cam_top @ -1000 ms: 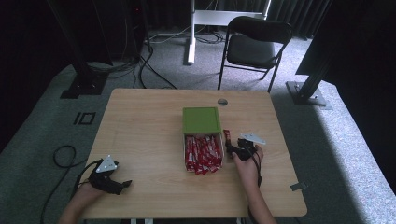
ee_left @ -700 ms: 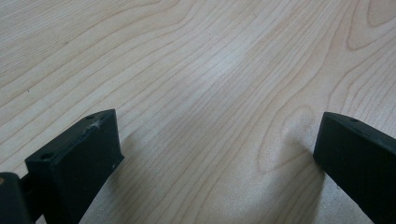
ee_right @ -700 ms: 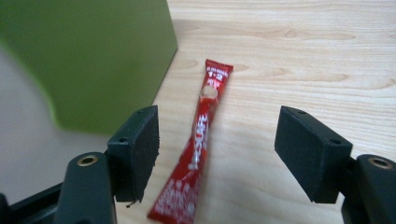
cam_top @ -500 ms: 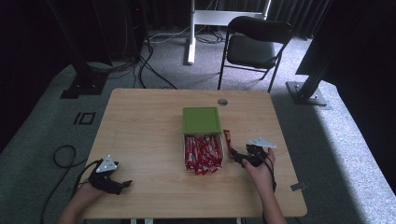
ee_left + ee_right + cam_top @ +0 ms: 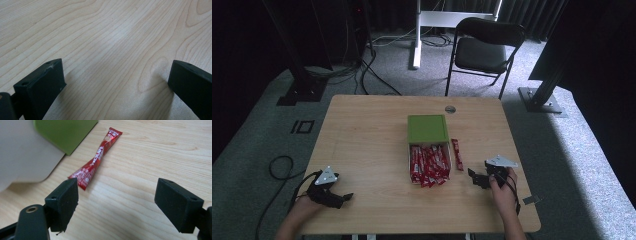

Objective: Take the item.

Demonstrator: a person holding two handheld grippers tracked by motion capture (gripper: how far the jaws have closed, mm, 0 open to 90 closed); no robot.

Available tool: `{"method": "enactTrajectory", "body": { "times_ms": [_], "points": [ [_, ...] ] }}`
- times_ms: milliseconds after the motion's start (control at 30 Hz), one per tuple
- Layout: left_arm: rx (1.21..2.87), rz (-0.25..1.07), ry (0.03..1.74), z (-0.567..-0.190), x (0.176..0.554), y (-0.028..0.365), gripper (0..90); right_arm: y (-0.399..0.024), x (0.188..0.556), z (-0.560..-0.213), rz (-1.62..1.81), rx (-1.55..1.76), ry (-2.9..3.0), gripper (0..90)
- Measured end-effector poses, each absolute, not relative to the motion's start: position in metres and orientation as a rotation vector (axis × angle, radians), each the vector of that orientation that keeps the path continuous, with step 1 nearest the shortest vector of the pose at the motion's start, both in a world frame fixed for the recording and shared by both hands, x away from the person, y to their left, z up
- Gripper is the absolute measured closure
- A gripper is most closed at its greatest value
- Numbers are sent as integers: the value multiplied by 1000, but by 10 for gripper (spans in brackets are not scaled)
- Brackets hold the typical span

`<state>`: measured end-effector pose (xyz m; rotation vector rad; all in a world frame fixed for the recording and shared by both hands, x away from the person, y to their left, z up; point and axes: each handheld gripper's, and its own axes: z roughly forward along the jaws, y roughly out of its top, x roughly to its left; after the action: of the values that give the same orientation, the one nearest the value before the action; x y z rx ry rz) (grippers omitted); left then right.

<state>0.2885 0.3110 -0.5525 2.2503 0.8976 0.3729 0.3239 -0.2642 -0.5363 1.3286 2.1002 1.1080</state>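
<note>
A: Status? Where's the sachet [image 5: 97, 157]?

B: Lying flat on the table [image 5: 362, 140], just right of the box [image 5: 430, 156], touching nothing. Your right hand-held gripper [image 5: 475, 177] sits near it, jaws spread wide, nothing between them. In the right gripper view the sachet's near end is just ahead of one jaw.

A: And the rest?

B: The box holds a heap of red sachets [image 5: 428, 164]; its green lid [image 5: 427, 128] covers the far half. One sachet out, many inside.

A: Left side?

B: Your left hand-held gripper [image 5: 343, 198] rests at the near left corner, jaws wide, bare wood between them, well apart from the box.

A: So progress?

B: Early, I'd judge. If you're taking sachets out, one is done and the heap remains. If that one goes back in, you haven't grasped it yet.
</note>
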Motion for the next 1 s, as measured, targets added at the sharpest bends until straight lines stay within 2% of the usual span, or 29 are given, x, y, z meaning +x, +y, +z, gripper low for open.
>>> {"method": "enactTrajectory", "body": {
  "times_ms": [533,1000],
  "points": [
    [2253,373,897,-552,289,311,16,-299,303,-544,1036,1262,2194,208],
    [2253,374,896,-552,289,311,16,-299,286,-557,1060,1096,2366,184]
  ]
}}
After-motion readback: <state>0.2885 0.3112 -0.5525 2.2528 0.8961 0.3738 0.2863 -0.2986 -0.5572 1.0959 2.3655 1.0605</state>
